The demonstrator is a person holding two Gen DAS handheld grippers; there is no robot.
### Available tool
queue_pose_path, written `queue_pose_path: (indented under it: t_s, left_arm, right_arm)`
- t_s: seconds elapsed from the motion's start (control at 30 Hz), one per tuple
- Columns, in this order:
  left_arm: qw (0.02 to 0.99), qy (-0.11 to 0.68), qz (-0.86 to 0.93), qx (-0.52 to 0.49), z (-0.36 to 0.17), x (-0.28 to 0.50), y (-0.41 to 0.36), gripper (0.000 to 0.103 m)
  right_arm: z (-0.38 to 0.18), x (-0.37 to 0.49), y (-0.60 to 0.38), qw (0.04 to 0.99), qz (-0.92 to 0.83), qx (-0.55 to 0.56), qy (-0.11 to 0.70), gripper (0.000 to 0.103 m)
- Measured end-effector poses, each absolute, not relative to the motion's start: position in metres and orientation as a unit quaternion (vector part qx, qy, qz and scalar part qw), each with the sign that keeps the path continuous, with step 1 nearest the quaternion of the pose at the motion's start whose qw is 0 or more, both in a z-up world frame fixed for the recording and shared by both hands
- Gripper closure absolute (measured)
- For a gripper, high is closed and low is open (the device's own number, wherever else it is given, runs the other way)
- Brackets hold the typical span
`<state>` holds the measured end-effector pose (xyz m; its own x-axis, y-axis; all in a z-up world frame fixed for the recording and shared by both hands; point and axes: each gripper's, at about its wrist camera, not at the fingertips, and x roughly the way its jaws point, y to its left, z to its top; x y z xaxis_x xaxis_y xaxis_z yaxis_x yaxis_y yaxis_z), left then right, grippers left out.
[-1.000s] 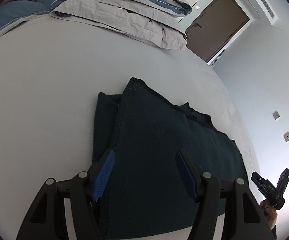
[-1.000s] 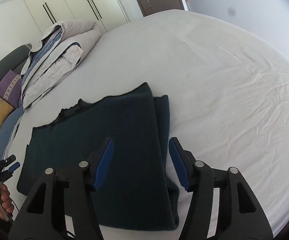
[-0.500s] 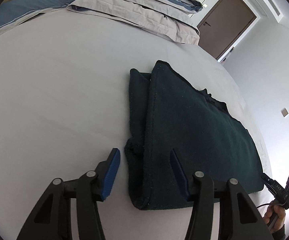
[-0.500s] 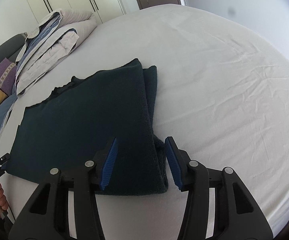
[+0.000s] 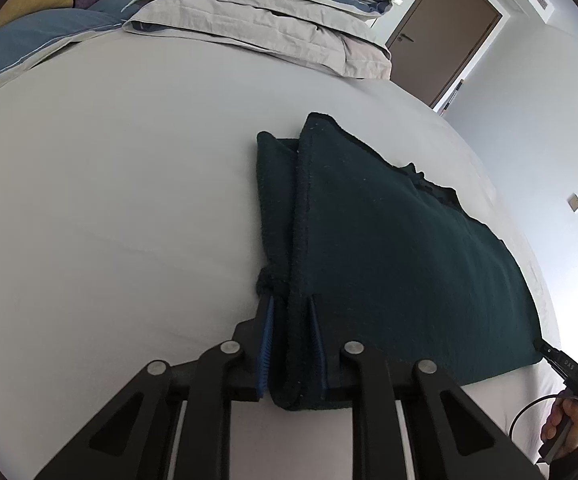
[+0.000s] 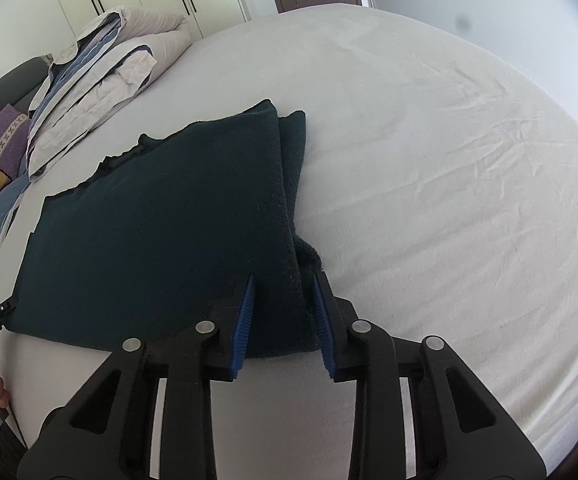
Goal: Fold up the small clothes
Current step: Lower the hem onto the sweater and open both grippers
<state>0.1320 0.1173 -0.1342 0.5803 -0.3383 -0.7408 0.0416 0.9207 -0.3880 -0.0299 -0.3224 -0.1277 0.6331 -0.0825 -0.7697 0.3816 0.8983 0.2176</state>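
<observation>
Bedsheet [image 5: 109,200] carries the cloth [image 5: 389,260], long axis spanning my grippers: left gripper [image 5: 291,308] clenches one near corner, right gripper [image 6: 283,284] brackets the other, grip uncertain.

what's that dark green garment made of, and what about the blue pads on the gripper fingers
The dark green garment looks like a thick knit or fleece, matte, with a fuzzy, nubby surface and soft rounded fold edges. The blue pads look like ribbed rubber or soft plastic: fine ridges show along their edges. Exact fibres can't be told.
</observation>
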Motion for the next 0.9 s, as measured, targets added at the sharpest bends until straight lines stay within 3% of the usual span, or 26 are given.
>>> queue_pose_path:
  t_s: [0.17, 0.9]
  left_arm:
    - [0.874, 0.446, -0.11, -0.16, -0.133, 0.131, 0.116, 0.093]
    - [0.87, 0.448, -0.121, -0.165, -0.14, 0.113, 0.126, 0.096]
  right_arm:
    - [-0.125, -0.031, -0.325, 0.885, -0.13, 0.18, 0.41, 0.096]
    - [-0.135, -0.046, -0.335, 0.876, -0.132, 0.216, 0.412, 0.098]
